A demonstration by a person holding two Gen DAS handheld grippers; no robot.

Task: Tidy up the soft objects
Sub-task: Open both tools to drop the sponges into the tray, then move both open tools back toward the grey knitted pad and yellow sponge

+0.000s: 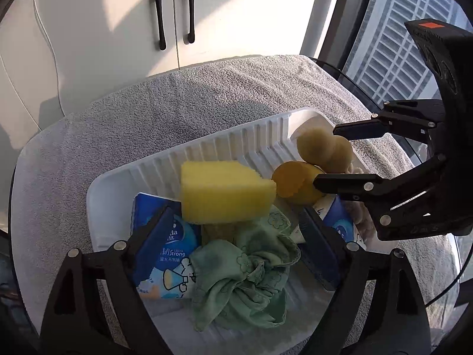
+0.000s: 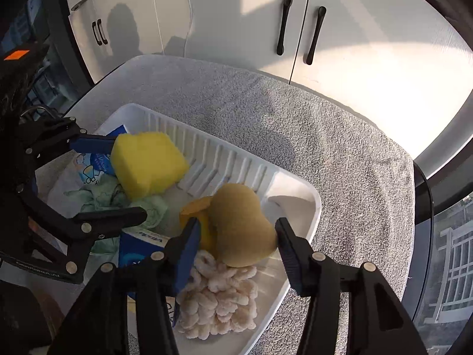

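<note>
Right wrist view: right gripper wide around tan sponge at tray corner, left gripper wide, empty; judged sorting, close next.

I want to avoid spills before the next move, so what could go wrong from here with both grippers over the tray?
1. The yellow block sponge sits piled on the green cloth and tissue packs; a nudge from the left gripper could tip it.
2. The right gripper straddles the tan peanut-shaped sponge, with the orange sponge touching it; closing might catch both.
3. Both grippers crowd the white ribbed plastic tray and could collide.
</note>
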